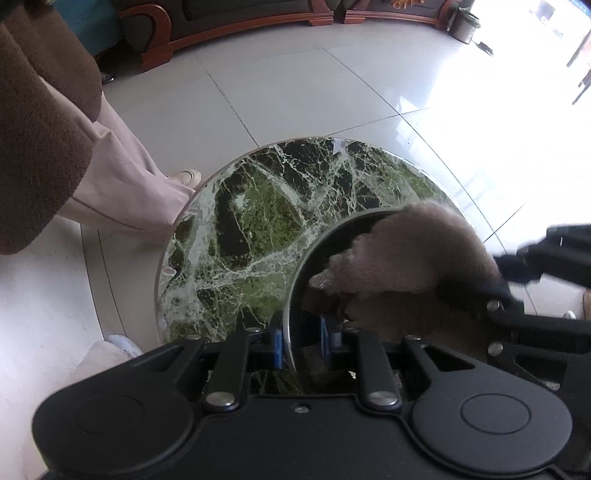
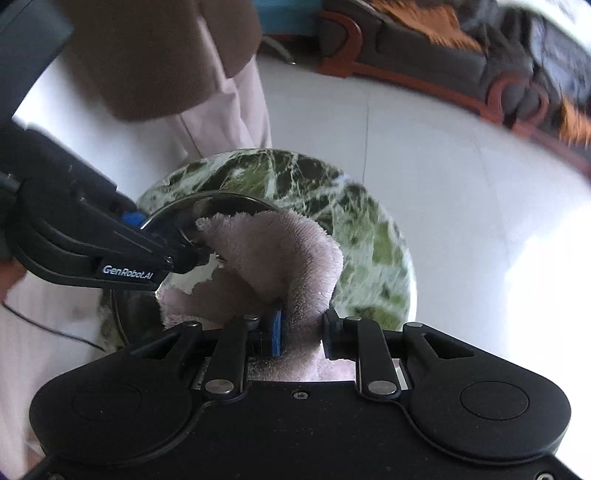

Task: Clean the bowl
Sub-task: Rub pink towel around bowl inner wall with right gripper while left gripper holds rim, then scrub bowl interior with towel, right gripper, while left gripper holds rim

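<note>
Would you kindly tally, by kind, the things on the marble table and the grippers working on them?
Bowl: 1
Cloth: 1
Grippers: 2, the left gripper clamped on the bowl's rim, the right gripper clamped on the cloth
Total: 4, over one table

Left gripper (image 1: 301, 341) fingers pinch a rim; right gripper (image 2: 301, 330) fingers seemingly clamp cloth.

White tiled floor (image 1: 295, 96), glossy, w/ strong glare at right. Dark sofa (image 1: 236, 18) on red-brown wood frame along far wall. Pot (image 1: 464, 23) nearby, maybe a planter. Round green marble desk (image 1: 258, 229).
</note>
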